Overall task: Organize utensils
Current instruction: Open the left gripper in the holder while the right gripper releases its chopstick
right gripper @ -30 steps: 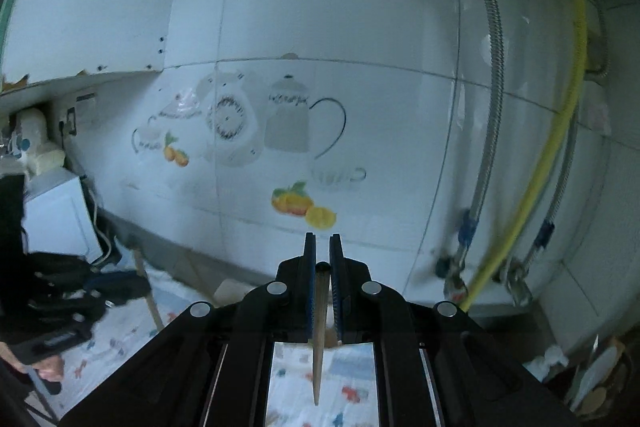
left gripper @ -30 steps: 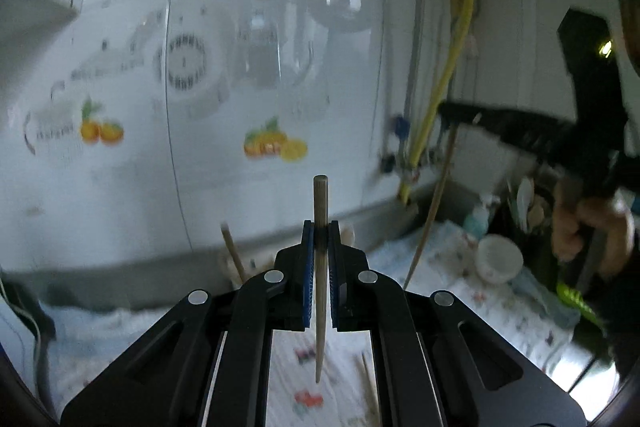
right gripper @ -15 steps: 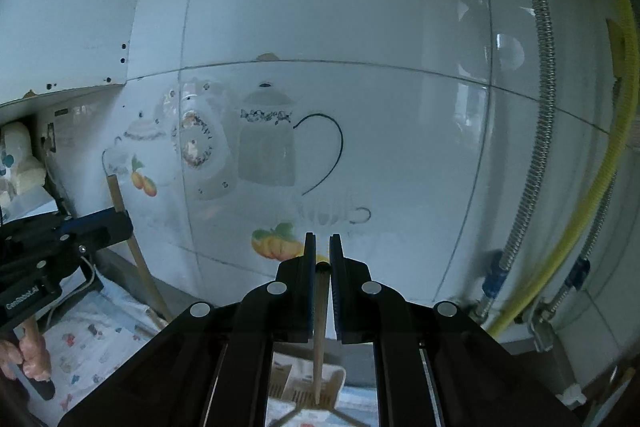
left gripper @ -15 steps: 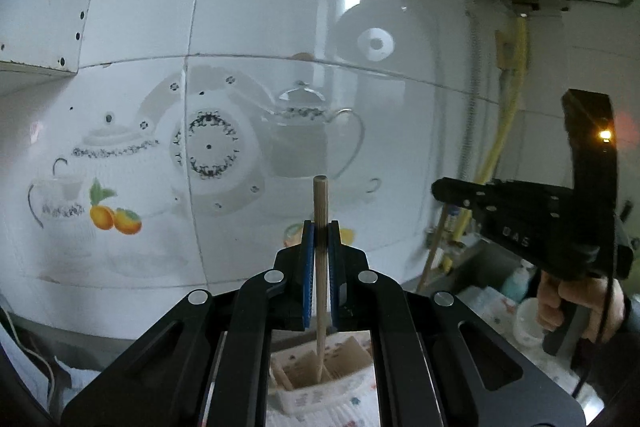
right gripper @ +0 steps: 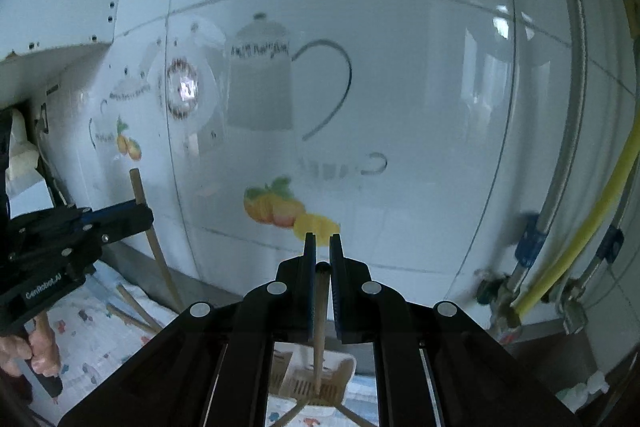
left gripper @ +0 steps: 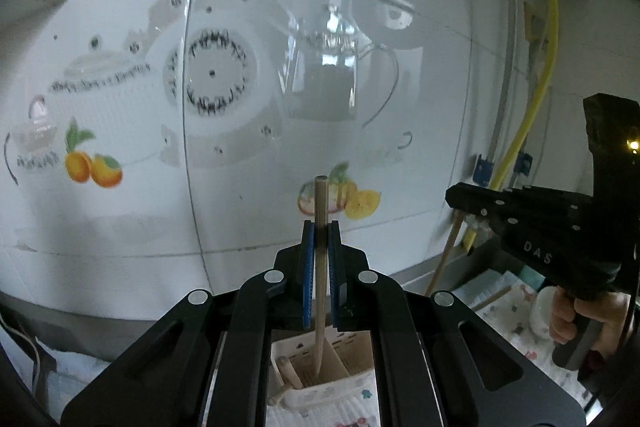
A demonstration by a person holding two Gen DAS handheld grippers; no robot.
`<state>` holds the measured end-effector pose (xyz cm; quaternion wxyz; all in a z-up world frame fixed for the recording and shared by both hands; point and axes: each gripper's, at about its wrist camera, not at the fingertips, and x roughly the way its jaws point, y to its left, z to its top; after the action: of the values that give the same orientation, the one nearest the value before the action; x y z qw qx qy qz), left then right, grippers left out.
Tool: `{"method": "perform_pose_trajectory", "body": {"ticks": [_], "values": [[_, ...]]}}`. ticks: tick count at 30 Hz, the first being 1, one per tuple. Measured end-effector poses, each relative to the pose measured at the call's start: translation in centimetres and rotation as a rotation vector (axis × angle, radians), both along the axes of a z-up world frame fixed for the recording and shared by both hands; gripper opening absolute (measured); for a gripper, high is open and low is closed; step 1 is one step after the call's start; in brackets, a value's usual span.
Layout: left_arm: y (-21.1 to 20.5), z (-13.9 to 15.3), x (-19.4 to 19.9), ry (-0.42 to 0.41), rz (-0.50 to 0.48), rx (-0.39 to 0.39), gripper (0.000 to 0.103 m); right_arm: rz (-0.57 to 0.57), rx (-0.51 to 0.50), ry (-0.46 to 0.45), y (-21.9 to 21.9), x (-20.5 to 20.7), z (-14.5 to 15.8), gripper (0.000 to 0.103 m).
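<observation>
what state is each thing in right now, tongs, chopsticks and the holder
left tongs: shut on a chopstick
left chopstick: upright, lower tip inside the holder
right tongs: shut on a chopstick
right chopstick: upright, lower tip over or in the holder
utensil holder: upright on the cloth, another stick already leaning inside
loose chopsticks: lying on the patterned cloth

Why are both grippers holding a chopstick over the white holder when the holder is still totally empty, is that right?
Not quite. Both grippers, left and right, do hold a chopstick over the white holder, but the holder isn't empty. The left wrist view shows another wooden stick already leaning inside it.
</observation>
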<state>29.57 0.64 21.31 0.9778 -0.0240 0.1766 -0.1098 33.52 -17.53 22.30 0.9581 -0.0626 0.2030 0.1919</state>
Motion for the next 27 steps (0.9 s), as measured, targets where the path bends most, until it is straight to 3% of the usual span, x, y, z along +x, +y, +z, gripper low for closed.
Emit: {"method": "perform_pose_trajectory", "body": {"ticks": [7,15,27], "values": [[-1.0,-0.7,0.6,0.033,-0.013,0.020,0.005,0.000,-0.016,0.027,-0.3,-0.3,-1.1,0.007],[-1.2,0.1,-0.5,0.024,-0.020,0.029,0.009,0.004,0.002,0.000,-1.3,-2.7,0.2,0.012],[-0.7,1.1,-9.0,0.013,-0.015,0.025,0.023,0.026,0.052,-0.015,-4.6,-11.7,2.3,0.023]]}}
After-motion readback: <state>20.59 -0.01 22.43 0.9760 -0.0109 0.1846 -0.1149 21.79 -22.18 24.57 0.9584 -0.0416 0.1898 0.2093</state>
